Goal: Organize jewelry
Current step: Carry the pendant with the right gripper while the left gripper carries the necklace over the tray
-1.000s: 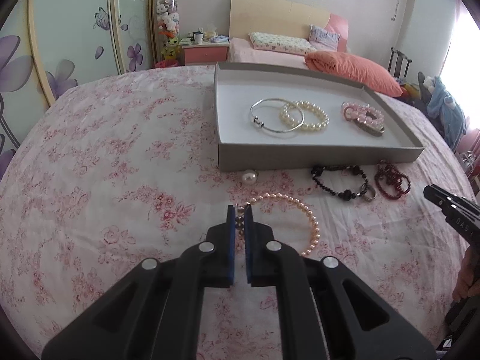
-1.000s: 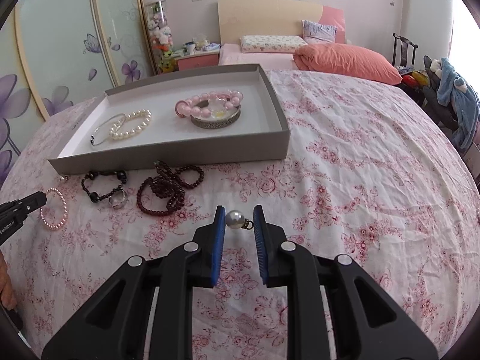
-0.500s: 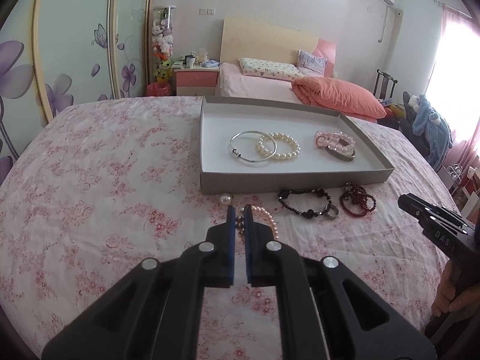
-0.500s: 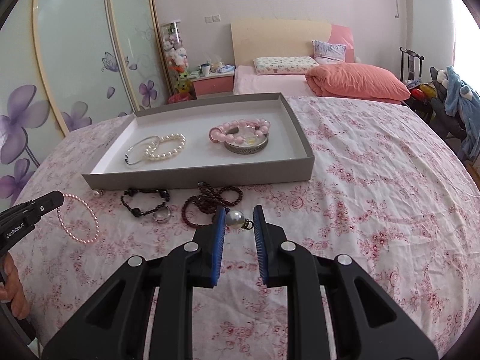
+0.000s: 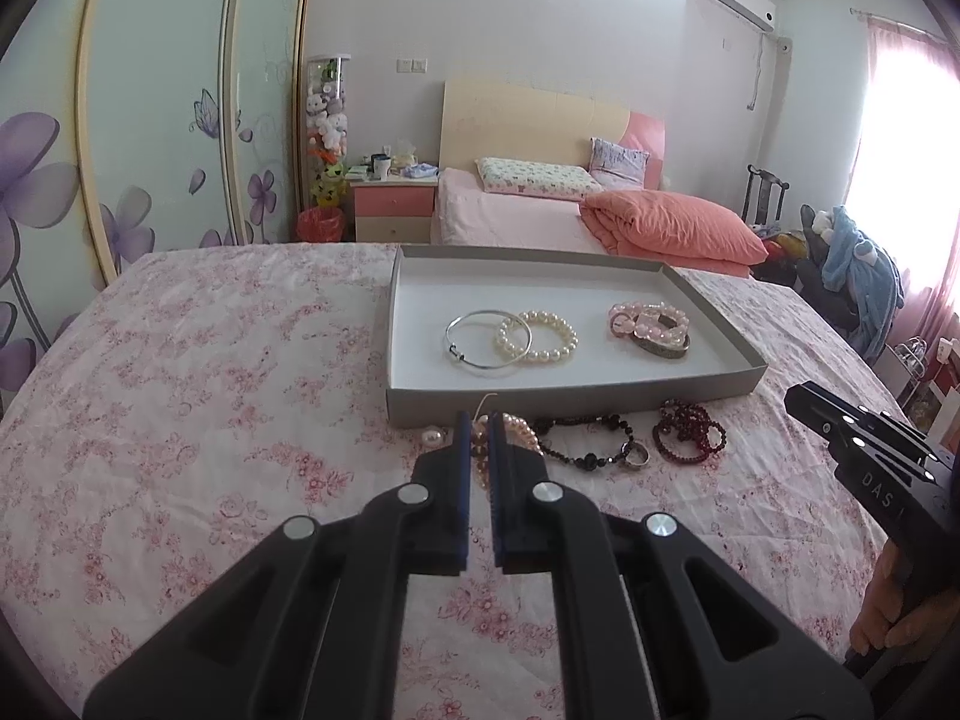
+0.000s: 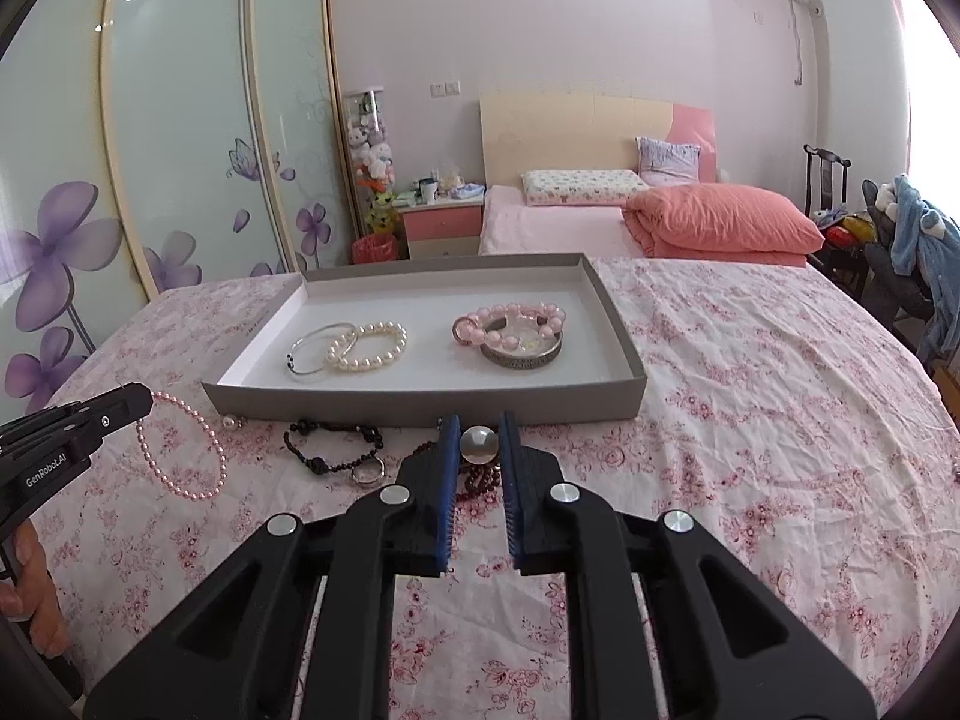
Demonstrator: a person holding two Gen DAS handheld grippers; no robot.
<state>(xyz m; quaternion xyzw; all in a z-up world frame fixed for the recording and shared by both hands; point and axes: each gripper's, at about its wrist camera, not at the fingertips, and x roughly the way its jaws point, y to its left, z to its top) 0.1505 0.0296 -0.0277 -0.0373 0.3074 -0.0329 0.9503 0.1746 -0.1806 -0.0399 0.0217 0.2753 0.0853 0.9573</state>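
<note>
Care matters now: left gripper (image 5: 478, 420) clenches the pink pearl string (image 6: 180, 456) at lower left, right gripper (image 6: 478, 441) clamps a pearl bead (image 6: 478, 443) at centre; lift both clear over the tray (image 6: 420, 399) wall before releasing.

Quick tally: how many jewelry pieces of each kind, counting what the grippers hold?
Bead bracelets: 5: white bracelet, pink bracelet, black bracelet, red bracelet, pearl strand
Metal bangles: 2: thin bangle, wide bangle
Single pearls: 2: held pearl, loose pearl
Total: 9
</note>
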